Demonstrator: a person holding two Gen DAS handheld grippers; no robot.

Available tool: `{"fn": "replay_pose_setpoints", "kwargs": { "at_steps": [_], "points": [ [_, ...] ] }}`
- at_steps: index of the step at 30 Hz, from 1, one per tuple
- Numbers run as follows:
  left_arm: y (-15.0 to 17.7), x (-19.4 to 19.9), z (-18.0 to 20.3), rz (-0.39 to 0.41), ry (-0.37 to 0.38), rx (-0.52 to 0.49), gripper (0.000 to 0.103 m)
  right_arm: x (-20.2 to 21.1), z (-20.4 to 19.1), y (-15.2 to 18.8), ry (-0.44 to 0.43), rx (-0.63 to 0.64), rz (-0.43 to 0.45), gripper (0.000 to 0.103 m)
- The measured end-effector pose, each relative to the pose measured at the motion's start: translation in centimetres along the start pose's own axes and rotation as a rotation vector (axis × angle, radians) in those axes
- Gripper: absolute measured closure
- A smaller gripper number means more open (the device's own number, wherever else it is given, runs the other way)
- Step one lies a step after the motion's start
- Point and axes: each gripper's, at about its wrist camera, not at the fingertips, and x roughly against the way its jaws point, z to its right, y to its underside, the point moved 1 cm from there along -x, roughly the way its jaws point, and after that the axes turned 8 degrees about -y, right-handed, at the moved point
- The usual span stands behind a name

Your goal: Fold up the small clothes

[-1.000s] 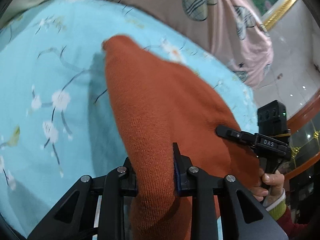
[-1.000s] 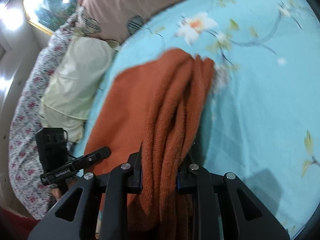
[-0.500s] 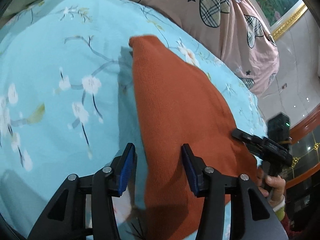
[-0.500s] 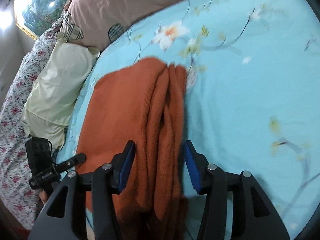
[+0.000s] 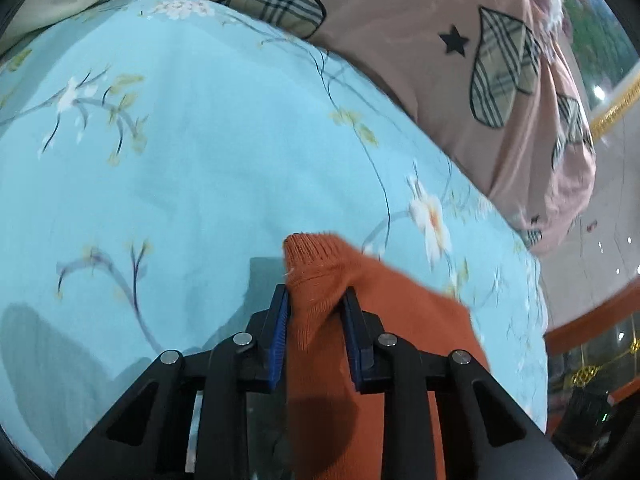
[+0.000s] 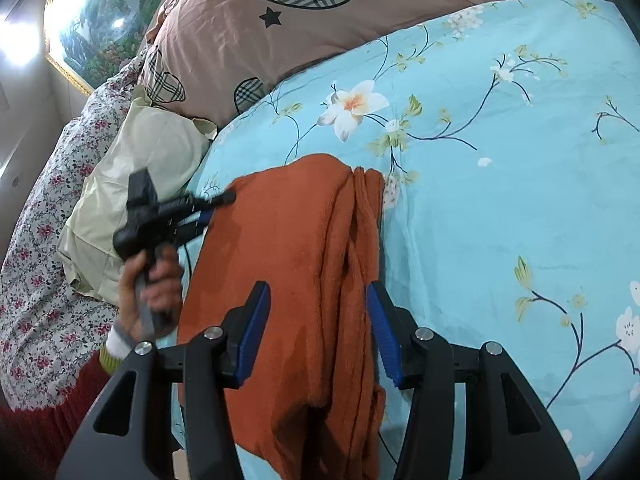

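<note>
- Rust-orange knit: the sweater (image 6: 304,280) lies on the light-blue floral sheet (image 6: 500,208), folded lengthwise, with bunched ridges running along its right edge.
- The right gripper (image 6: 316,332) hangs over the near part of the sweater, jaws wide; its blue pads (image 6: 256,328) sit one on each side of the fabric and do not press it.
- The left gripper (image 5: 316,332) has its jaws narrow, pinching a ribbed corner of the sweater (image 5: 320,280); the corner pokes out past the fingertips and the rest trails away to the right and near.
- In the right wrist view the left gripper (image 6: 216,206) shows at the sweater's far left edge, its tips at the cloth, and the person's left hand (image 6: 156,288) grips the handle below it.
- A pink quilt (image 6: 320,24) with plaid hearts and black stars lies along the far edge of the sheet.
- A cream pillow (image 6: 132,184) sits left of the sweater, touching the sheet's edge, with a floral cover (image 6: 44,240) farther left.
- A gold-framed landscape painting (image 6: 104,20) hangs on the wall at far left.
- In the left wrist view a red wooden rail (image 5: 592,316) shows at the right, beyond the sheet (image 5: 200,180).
</note>
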Motion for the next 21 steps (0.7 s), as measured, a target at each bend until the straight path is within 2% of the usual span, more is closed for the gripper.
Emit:
{"fn": "replay_pose_setpoints", "kwargs": {
  "at_steps": [1, 5, 8, 14, 19, 20, 21],
  "points": [
    [-0.6, 0.0, 0.1, 0.012, -0.008, -0.003, 0.081, 0.1, 0.1, 0.1, -0.002, 0.001, -0.002, 0.051],
    [-1.6, 1.1, 0.1, 0.052, -0.049, 0.007, 0.08, 0.1, 0.4, -0.1, -0.004, -0.002, 0.004, 0.051],
    [-0.4, 3.5, 0.3, 0.083, -0.047, -0.006, 0.08, -0.1, 0.3, -0.5, -0.01, 0.001, 0.013, 0.051],
    [6.6, 8.5, 3.1, 0.089, 0.065, -0.112, 0.08, -2.2, -0.5, -2.4, 0.004, 0.046, -0.006, 0.052],
    [12.4, 10.3, 4.5, 0.061, 0.133, -0.168, 0.08, -5.1, -0.5, -3.9, 0.063, 0.084, -0.048, 0.055],
    [13.4, 10.3, 4.6, 0.048, 0.143, -0.177, 0.08, -5.9, -0.3, -4.1, 0.065, 0.082, -0.066, 0.058],
    [14.0, 10.2, 4.7, 0.036, 0.151, -0.184, 0.08, -6.4, -0.1, -4.1, 0.07, 0.078, -0.079, 0.069]
  ]
}}
